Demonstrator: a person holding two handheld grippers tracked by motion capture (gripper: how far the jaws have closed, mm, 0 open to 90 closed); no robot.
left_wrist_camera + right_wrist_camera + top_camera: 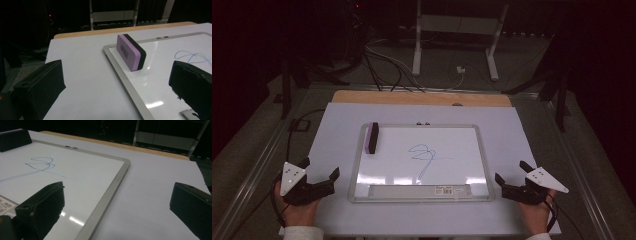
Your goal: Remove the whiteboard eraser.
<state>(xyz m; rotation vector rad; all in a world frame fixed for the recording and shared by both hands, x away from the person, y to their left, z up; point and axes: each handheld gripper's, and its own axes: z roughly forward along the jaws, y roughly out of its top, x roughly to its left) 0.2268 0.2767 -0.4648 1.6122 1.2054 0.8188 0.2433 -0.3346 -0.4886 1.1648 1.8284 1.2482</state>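
Observation:
A silver-framed whiteboard [483, 160] [125, 80] [112, 185] lies flat in the middle of the table. A blue scribble [423, 155] [192, 56] [41, 163] is drawn near its centre. A purple and black eraser [373, 137] [131, 52] [13, 138] stands on edge at the board's far left corner. My left gripper [321, 167] [116, 67] rests open near the board's near left corner, jaws wide with nothing between them. My right gripper [511, 170] [118, 186] sits open off the near right corner, also holding nothing.
The board lies on a white sheet [337, 130] over a wooden tabletop [422, 98]. A grey tray with a label [419, 190] runs along the board's near edge. Beyond the table are white desk legs [417, 45] and cables [387, 65] on the floor.

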